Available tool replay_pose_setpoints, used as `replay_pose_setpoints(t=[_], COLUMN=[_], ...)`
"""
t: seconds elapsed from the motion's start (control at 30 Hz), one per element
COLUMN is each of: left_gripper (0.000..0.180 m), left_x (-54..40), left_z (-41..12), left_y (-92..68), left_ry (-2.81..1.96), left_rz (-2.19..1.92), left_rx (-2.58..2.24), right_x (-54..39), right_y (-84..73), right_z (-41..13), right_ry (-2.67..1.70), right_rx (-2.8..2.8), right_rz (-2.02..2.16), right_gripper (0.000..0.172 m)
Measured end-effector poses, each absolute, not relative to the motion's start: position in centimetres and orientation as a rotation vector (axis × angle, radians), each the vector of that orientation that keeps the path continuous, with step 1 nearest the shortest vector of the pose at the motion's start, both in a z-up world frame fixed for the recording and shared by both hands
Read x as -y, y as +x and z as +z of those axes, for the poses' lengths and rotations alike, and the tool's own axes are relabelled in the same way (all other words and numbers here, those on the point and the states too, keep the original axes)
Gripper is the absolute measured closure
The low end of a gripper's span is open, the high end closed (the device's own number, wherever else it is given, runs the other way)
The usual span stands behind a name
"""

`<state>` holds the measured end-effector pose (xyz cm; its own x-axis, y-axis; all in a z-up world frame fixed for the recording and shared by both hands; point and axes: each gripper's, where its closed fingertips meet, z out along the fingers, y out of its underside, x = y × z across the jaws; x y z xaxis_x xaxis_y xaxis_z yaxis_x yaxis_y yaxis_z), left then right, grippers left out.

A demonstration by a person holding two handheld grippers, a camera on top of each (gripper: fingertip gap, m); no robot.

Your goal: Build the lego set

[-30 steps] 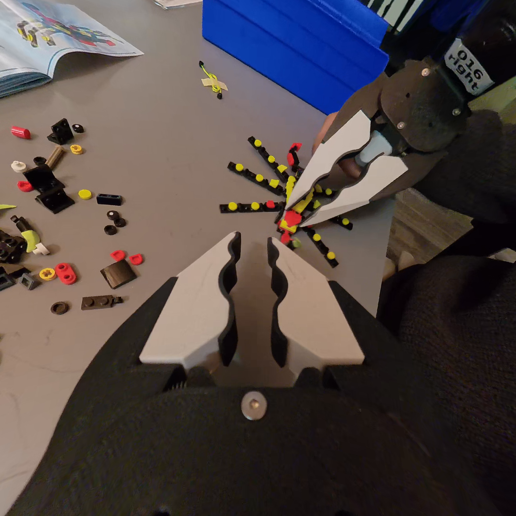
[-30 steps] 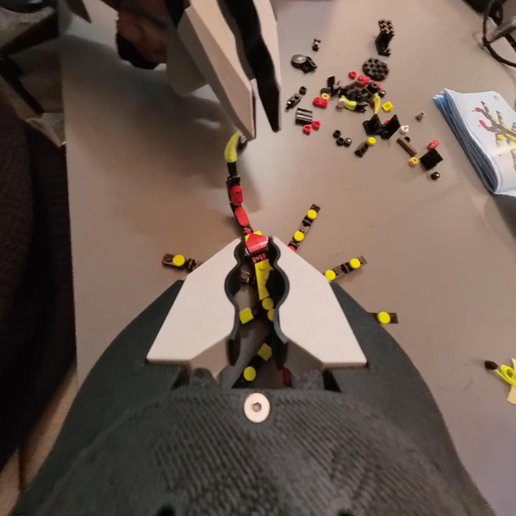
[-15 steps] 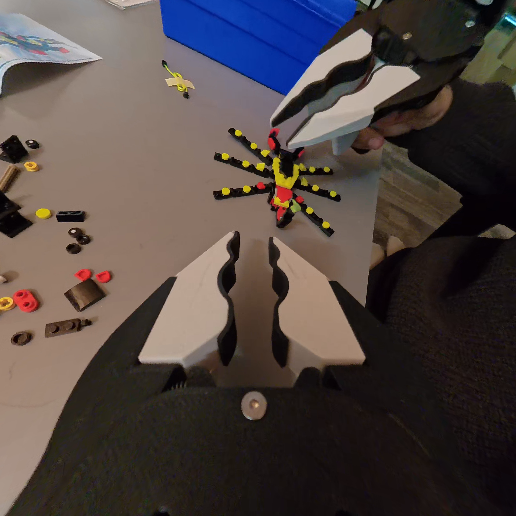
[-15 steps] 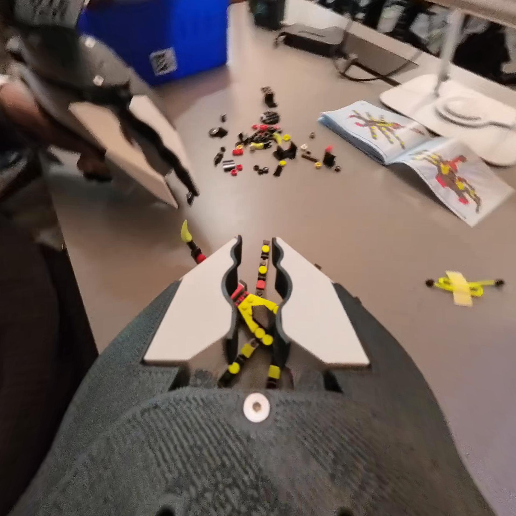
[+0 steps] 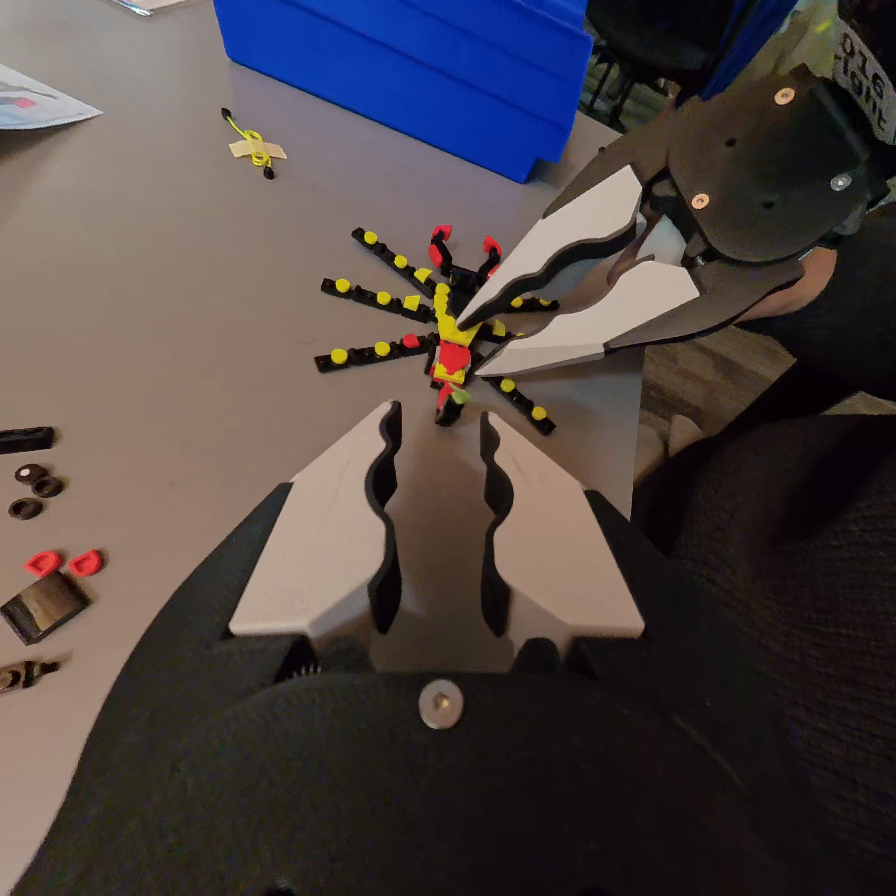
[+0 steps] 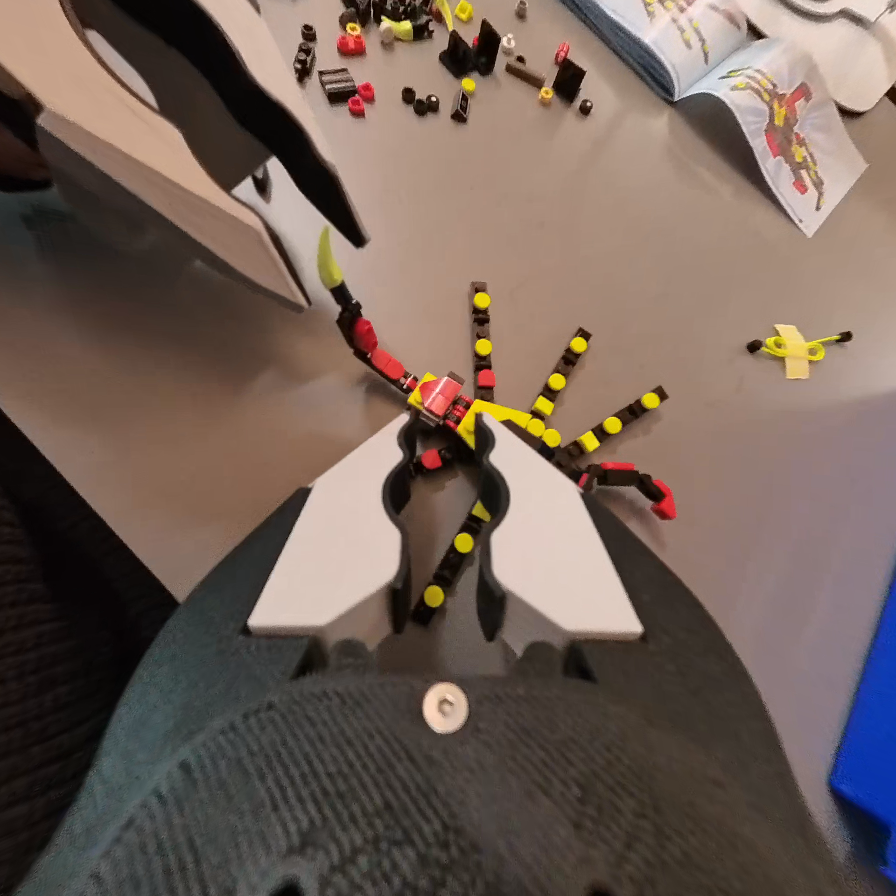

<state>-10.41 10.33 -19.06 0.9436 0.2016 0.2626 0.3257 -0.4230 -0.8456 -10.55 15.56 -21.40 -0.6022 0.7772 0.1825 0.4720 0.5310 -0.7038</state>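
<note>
Partly hidden under the right gripper (image 6: 443, 419): a brick scorpion (image 5: 448, 349) near the desk's (image 5: 160, 271) right edge, its near legs covered by the grey fingers (image 6: 548, 528). Jaws of that gripper set on either side of the red-and-yellow body, tips at its flanks; pressing or not, cannot tell. Black body, red back, yellow studs along black legs, red claws (image 5: 439, 240), curved tail tipped with a lime stinger (image 6: 327, 262). Left gripper (image 5: 439, 412) just short of the tail end, jaws apart, nothing between them. Tail blurred and foreshortened in the left wrist view, clear in profile in the right. Loose bricks (image 6: 436, 53) and an open booklet (image 6: 756, 82) at the far side, cut off by the frame. Blue bin (image 5: 412, 68) seen fully only from the left. Taped yellow cord (image 6: 795, 351) lying apart.
</note>
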Motion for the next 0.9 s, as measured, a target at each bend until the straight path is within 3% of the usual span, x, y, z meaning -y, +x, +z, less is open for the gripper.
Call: replay_pose_setpoints(t=[0.57,0.9], left_gripper=[0.160,0.162], left_x=[-10.9,-10.5], left_z=[-18.5,-18.6], left_y=[-7.2,-7.1], left_ry=[-2.016,-2.026], left_rz=[-0.277,-0.267], left_rx=[0.229,0.187], right_x=[-15.8,-13.1], right_y=[-10.2,-7.9], right_z=[-21.3,-18.9], right_ry=[-0.748,-0.579], right_rx=[2.367,2.388], right_rz=[0.901,1.172], right_gripper=[0.147,0.146])
